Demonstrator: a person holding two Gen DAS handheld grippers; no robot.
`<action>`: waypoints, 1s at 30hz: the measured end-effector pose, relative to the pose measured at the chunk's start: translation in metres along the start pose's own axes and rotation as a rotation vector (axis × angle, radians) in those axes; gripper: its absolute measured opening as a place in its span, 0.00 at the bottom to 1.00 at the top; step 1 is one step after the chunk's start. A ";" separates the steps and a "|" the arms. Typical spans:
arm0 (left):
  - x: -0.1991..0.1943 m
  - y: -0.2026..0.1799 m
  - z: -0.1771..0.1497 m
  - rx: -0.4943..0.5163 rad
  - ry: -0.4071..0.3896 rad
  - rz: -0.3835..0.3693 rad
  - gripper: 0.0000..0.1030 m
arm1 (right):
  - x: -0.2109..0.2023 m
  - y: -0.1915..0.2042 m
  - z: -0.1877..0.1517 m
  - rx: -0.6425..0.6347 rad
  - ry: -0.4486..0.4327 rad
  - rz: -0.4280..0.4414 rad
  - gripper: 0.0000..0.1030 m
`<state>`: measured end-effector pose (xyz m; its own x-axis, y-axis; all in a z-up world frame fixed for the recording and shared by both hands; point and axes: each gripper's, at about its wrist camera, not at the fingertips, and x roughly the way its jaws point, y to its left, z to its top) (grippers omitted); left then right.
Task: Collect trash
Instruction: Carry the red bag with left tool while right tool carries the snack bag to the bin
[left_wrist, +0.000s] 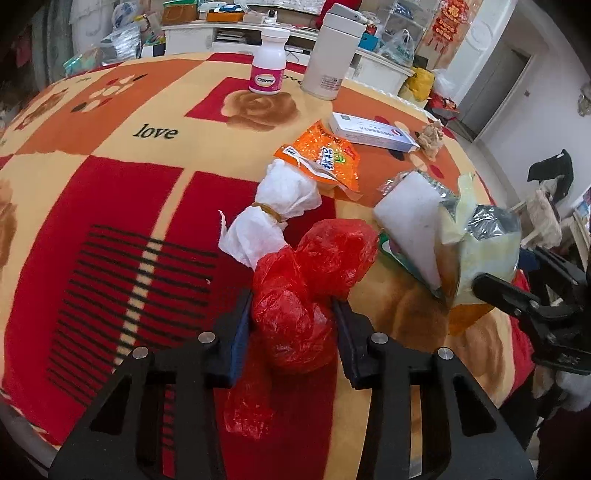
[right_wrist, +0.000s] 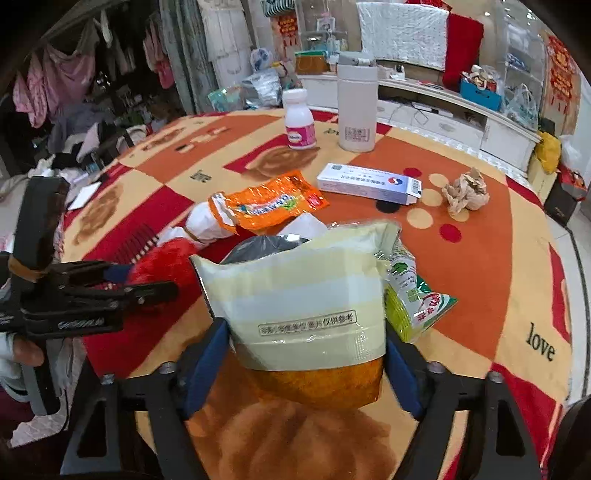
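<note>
Both grippers are matte black with triangular cut-outs; the left gripper (left_wrist: 291, 325) has silver round bolts and dark blue finger pads (left_wrist: 242, 328), and the right gripper (right_wrist: 306, 354) has brighter blue pads (right_wrist: 207, 363)

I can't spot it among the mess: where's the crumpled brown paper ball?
The crumpled paper ball lies on the far right of the table, just right of the white medicine box.

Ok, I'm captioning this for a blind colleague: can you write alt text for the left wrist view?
The left hand-held gripper clamps a crumpled red plastic bag over a table with a red and orange cloth. Just beyond lie a white tissue bundle and an orange wrapper; the right hand-held gripper holds a pale yellow pouch.
</note>
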<state>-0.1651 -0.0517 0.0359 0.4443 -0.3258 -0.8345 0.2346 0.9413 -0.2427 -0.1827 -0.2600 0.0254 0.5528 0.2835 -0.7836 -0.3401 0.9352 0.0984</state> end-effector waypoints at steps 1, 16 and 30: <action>-0.003 -0.001 0.000 -0.006 0.006 -0.015 0.35 | -0.001 0.000 -0.001 -0.006 -0.002 -0.001 0.59; -0.040 -0.070 0.021 0.069 -0.073 -0.127 0.34 | -0.064 -0.024 -0.008 0.081 -0.129 0.037 0.47; -0.020 -0.165 0.033 0.201 -0.064 -0.184 0.34 | -0.107 -0.091 -0.044 0.207 -0.167 -0.099 0.48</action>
<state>-0.1839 -0.2034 0.1088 0.4310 -0.5003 -0.7509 0.4805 0.8317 -0.2784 -0.2442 -0.3843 0.0730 0.6994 0.2036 -0.6851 -0.1248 0.9786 0.1635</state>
